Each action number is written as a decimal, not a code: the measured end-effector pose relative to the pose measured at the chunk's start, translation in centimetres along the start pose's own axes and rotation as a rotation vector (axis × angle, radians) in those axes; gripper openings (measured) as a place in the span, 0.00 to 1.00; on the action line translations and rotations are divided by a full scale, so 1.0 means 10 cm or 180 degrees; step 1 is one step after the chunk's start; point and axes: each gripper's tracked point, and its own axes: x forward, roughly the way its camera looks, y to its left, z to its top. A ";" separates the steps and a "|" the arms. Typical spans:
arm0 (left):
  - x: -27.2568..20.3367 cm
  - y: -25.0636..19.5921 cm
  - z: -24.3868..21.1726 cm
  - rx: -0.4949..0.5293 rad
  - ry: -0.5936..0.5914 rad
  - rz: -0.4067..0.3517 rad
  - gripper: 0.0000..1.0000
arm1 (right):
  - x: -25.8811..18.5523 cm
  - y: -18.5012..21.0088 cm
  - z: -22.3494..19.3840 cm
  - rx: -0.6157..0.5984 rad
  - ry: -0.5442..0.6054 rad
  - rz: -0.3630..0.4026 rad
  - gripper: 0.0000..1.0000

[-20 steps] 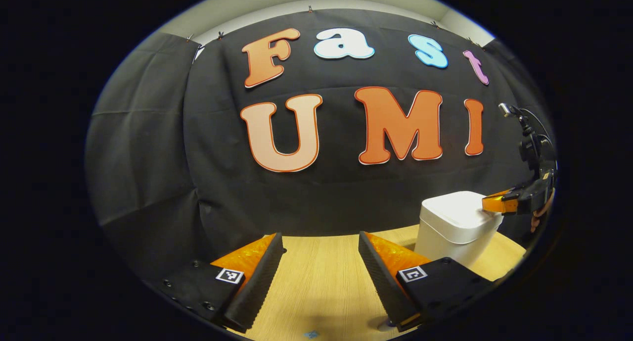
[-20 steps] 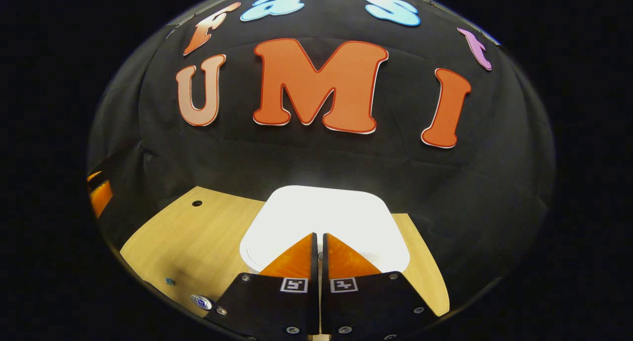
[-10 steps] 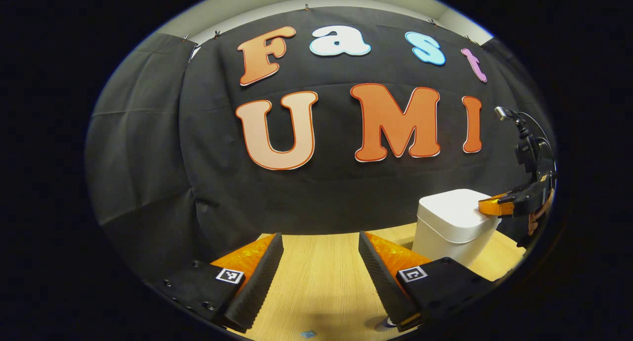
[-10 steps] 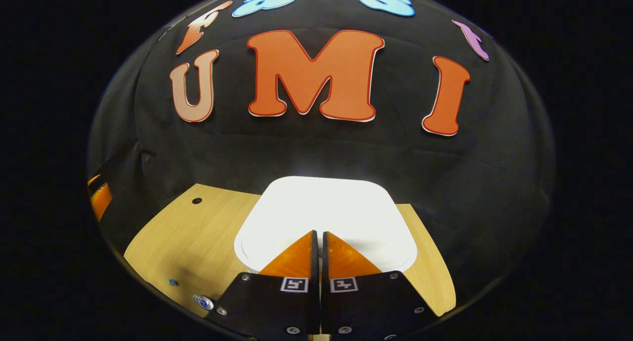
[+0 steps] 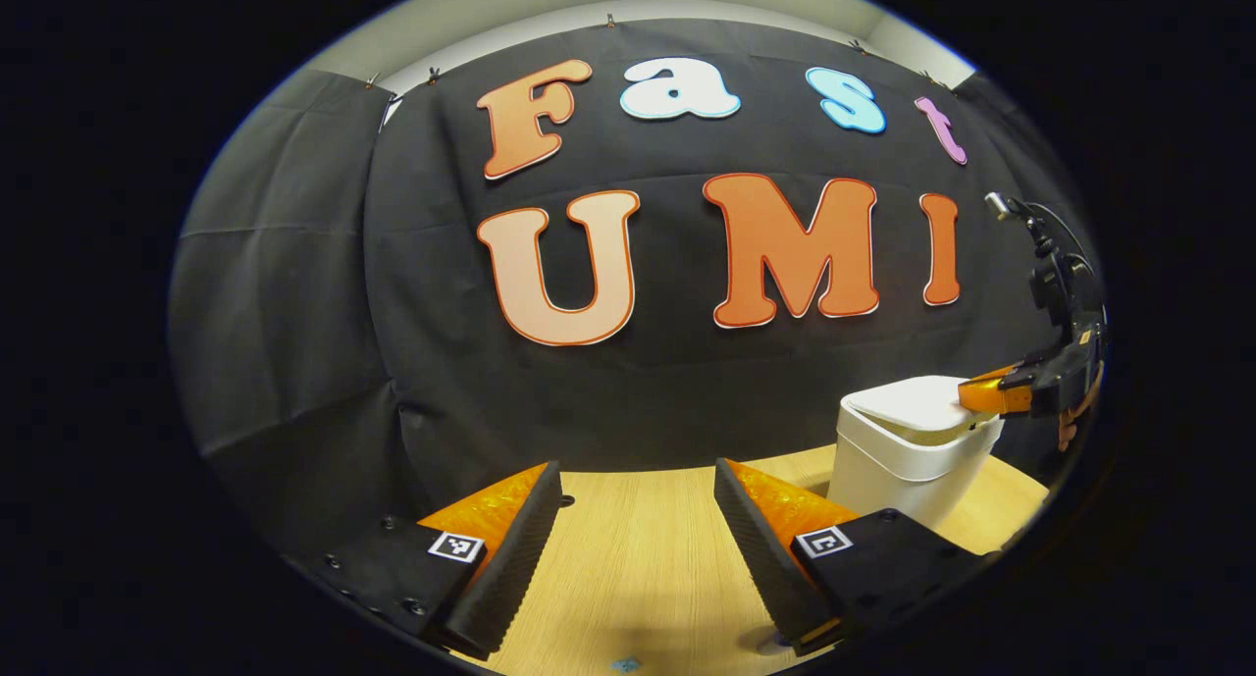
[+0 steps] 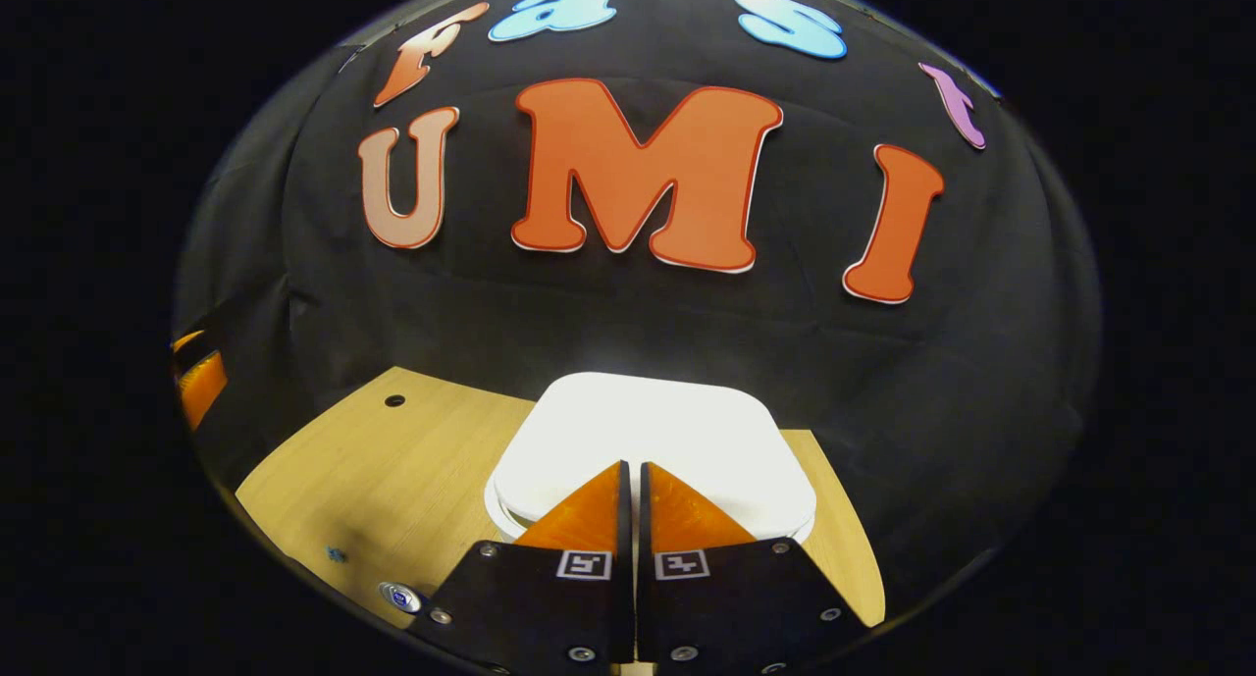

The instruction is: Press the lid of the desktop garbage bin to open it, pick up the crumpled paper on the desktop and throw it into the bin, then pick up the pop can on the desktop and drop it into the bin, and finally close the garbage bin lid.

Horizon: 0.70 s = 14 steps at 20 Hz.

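The lid (image 5: 917,402) of the white bin (image 5: 908,460), flat and flush half a second ago, now sits tilted with a dark gap along its front edge, so the press seems to be taking (whether it is springing open or being pushed shut, I cannot tell). The bin stands at the desktop's (image 5: 638,558) far right edge; the right gripper (image 6: 633,480), fingers clenched together on nothing, rests its tips on the lid, while the left gripper (image 5: 638,548) hangs spread and empty above the wood.

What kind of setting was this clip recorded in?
Most likely a staged recording booth, not a real home: black cloth forms the wall behind a light wooden desktop holding a white desktop bin, with the right gripper at its lid.
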 end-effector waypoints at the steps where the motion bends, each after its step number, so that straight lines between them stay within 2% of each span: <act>1: 0.00 -0.01 0.00 -0.0022 0.0012 -0.0005 0.99 | -0.03 0.01 0.06 0.0011 -0.0060 -0.0004 0.02; 8: -0.05 0.02 -0.04 -0.0022 0.0014 -0.0042 1.00 | -0.27 0.00 0.33 -0.0046 -0.0333 -0.0088 0.02; 14: -0.04 -0.04 -0.17 -0.0064 0.0106 -0.0164 0.99 | -0.45 0.05 0.32 0.0050 -0.0354 -0.0071 0.02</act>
